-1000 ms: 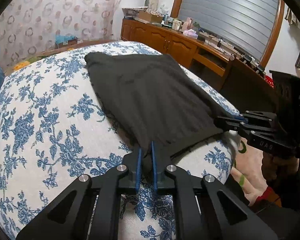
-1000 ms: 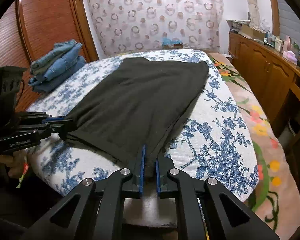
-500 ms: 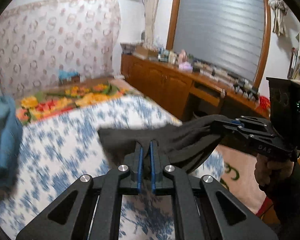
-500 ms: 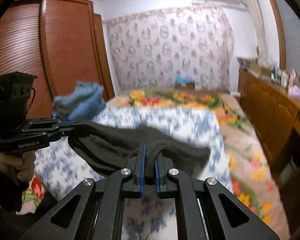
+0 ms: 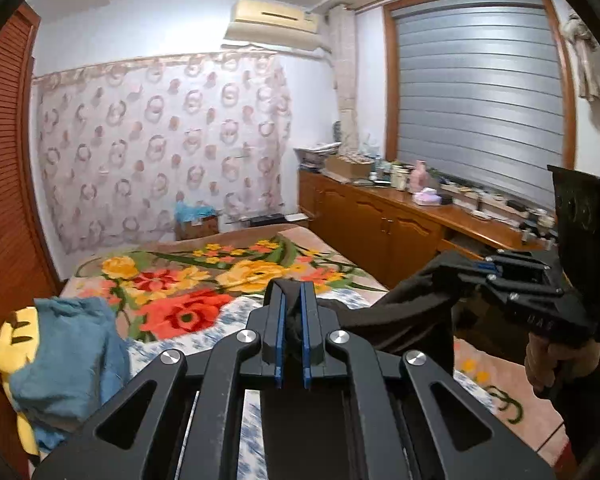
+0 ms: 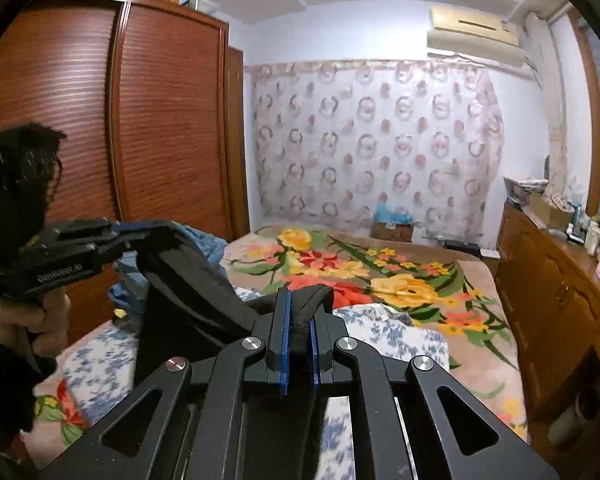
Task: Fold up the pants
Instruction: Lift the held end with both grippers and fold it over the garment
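The black pants (image 5: 396, 320) hang in the air between both grippers, lifted above the bed. My left gripper (image 5: 292, 300) is shut on one edge of the pants; it also shows in the right wrist view (image 6: 140, 228) at the left. My right gripper (image 6: 298, 300) is shut on the other edge of the pants (image 6: 192, 292); it also shows in the left wrist view (image 5: 480, 268) at the right. The cloth sags between them, and its lower part is hidden behind the gripper bodies.
The bed has a blue-flowered white sheet (image 6: 388, 332) and a bright floral blanket (image 5: 204, 276) beyond it. A pile of blue clothes (image 5: 68, 352) lies at the left edge. A wooden wardrobe (image 6: 140, 120) stands left, a cluttered wooden cabinet (image 5: 400, 224) right.
Both grippers have lifted the pants off the bed, from lying flat to hanging in the air. The views have tilted up toward the room.
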### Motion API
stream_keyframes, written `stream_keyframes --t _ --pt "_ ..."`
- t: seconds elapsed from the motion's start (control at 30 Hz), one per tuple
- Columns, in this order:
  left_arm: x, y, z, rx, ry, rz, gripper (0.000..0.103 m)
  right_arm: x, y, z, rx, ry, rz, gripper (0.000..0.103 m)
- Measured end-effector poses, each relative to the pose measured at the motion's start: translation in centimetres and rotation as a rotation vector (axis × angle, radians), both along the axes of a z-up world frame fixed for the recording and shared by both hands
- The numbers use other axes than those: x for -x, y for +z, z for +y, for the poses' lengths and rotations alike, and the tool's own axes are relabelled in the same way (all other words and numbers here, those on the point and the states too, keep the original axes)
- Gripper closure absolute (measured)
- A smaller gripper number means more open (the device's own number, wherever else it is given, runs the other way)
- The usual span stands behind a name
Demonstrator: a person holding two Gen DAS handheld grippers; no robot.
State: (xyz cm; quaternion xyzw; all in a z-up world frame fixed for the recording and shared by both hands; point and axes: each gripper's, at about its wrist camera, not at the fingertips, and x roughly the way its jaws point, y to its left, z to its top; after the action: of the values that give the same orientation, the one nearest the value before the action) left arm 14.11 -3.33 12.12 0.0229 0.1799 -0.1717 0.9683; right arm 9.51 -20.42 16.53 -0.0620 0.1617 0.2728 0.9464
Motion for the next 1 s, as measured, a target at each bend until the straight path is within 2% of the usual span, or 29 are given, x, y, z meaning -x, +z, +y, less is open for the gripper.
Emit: stream_keyframes --t 0.13,0.27,0.37,0.53,0.67,0.83,1.0 --pt "-2.3 1.2 1.4 -0.006 0.074 -0.029 0.096 -4.3 1.5 1.9 0.012 -0.005 -0.013 0.096" --pt "-1.4 1.1 1.8 -0.039 0.095 -0.056 0.096 -5.0 1.7 2.7 0.004 0.000 -0.032 0.096" --pt "-0.9 -1.7 2.3 -0.050 0.096 -0.002 0.096 -4.6 -1.8 2.1 0.006 0.017 0.006 0.096" --pt "0.3 -8.8 2.2 -0.076 0.077 0.135 0.096 -4.7 -8.4 2.1 0.074 0.043 0.124 0.096" --pt "1.9 -13.1 2.1 -0.041 0.071 0.216 0.096 -4.5 -12.0 1.8 0.068 0.063 0.212 0.096" --pt "5.3 -15.2 1.8 -0.001 0.075 0.252 0.096 -2.4 -14.2 1.2 0.031 0.097 0.261 0.096" --pt "7.5 -15.6 1.9 0.006 0.072 0.264 0.096 -0.2 -15.2 0.3 0.013 0.107 0.279 0.096"
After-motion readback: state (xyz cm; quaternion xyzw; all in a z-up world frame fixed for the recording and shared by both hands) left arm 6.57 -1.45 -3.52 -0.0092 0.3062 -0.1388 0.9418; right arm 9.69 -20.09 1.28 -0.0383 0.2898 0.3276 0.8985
